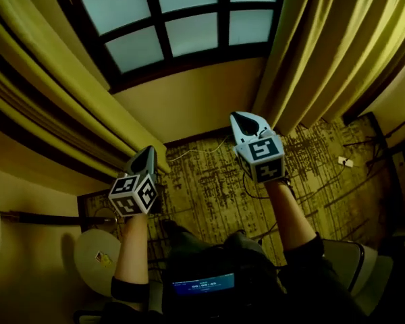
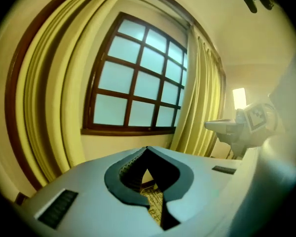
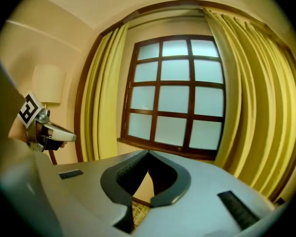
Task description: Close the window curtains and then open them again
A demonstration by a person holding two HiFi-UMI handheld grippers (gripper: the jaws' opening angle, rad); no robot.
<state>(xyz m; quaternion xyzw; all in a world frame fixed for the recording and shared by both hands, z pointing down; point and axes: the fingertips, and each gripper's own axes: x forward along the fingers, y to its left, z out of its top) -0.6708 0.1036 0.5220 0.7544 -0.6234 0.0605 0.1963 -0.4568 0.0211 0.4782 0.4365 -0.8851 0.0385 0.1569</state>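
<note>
The window [image 1: 182, 19] has a dark wooden frame and frosted panes. Yellow curtains hang gathered at both sides, the left curtain [image 1: 61, 93] and the right curtain [image 1: 324, 52], leaving the glass uncovered. My left gripper [image 1: 147, 152] is held out in the air short of the left curtain, jaws shut and empty. My right gripper [image 1: 244, 116] points at the wall below the sill, beside the right curtain's edge, also shut with nothing in it. In the left gripper view the closed jaws [image 2: 147, 148] face the window [image 2: 138, 83]. In the right gripper view the closed jaws [image 3: 149, 153] face the window [image 3: 175, 93].
Patterned carpet [image 1: 209, 187] lies below the window, with a white cable [image 1: 196, 154] along the wall foot. A round pale object [image 1: 98, 252] sits at lower left and a chair [image 1: 364, 268] at lower right. A lit wall lamp [image 3: 48, 83] hangs left of the curtains.
</note>
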